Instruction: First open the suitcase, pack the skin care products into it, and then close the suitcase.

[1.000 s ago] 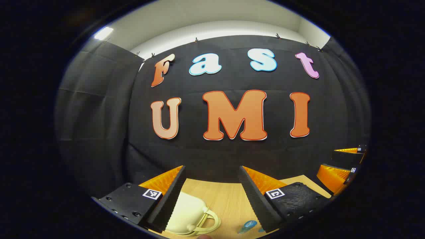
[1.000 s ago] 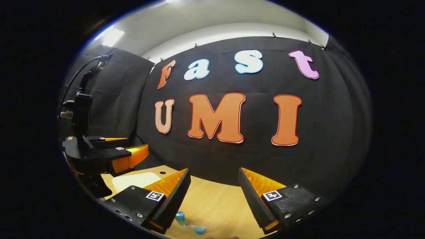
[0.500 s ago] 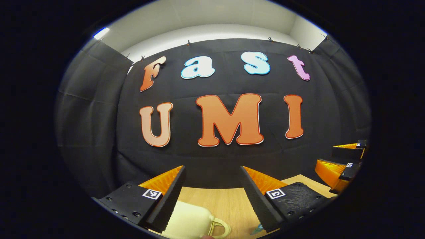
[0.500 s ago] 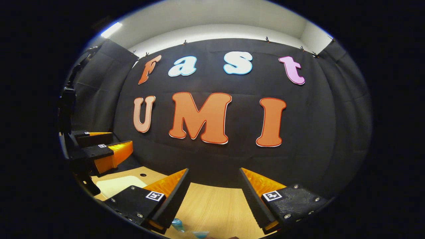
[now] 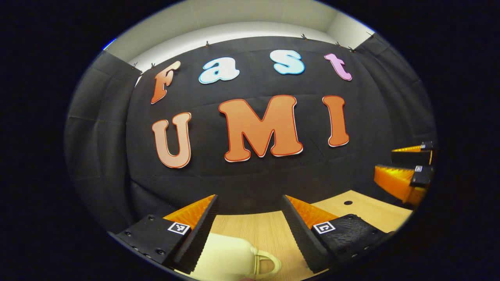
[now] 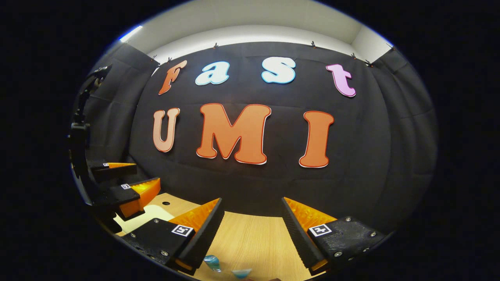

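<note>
Suitcase [image 5: 230, 255] lidded, handle toward bare table [image 5: 269, 230]; left gripper [image 5: 250, 234] and right gripper [image 6: 252, 234] both wide apart, holding nothing, above it.

Each claw [image 5: 250, 230] has black serrated, orange-backed fingers [image 5: 197, 230] bearing square markers.

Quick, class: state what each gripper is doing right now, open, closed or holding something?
Left gripper: open, holding nothing, above the cream suitcase.
Right gripper: open, holding nothing.
</note>
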The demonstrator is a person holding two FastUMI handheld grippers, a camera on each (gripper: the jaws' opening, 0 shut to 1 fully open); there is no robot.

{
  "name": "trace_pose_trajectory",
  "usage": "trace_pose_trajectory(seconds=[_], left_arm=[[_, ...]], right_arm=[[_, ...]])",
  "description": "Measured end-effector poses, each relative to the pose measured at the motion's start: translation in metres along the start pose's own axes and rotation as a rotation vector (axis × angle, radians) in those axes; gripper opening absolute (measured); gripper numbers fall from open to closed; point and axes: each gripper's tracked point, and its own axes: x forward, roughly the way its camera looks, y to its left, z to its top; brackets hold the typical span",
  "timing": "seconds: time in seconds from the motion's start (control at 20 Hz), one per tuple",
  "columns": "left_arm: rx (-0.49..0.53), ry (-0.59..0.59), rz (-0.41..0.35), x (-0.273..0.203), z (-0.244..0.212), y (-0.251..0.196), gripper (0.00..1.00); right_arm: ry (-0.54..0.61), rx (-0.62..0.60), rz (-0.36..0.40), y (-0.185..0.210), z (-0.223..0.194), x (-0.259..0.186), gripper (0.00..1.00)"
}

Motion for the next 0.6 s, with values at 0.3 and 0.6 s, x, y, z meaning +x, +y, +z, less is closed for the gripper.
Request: trace_pose_trajectory(seconds=[0.3,0.6], left_arm=[[0.171,0.101,-0.053,0.001,-0.059,-0.005,0.98],[0.459,0.222,-0.139,-0.005,-0.136,-0.029,0.98]], right_arm=[[-0.022,-0.044,-0.062,-0.039,0.007,0.0,0.92],[-0.014,-0.075,-0.113,-0.069,0.002,-0.005,0.92]])
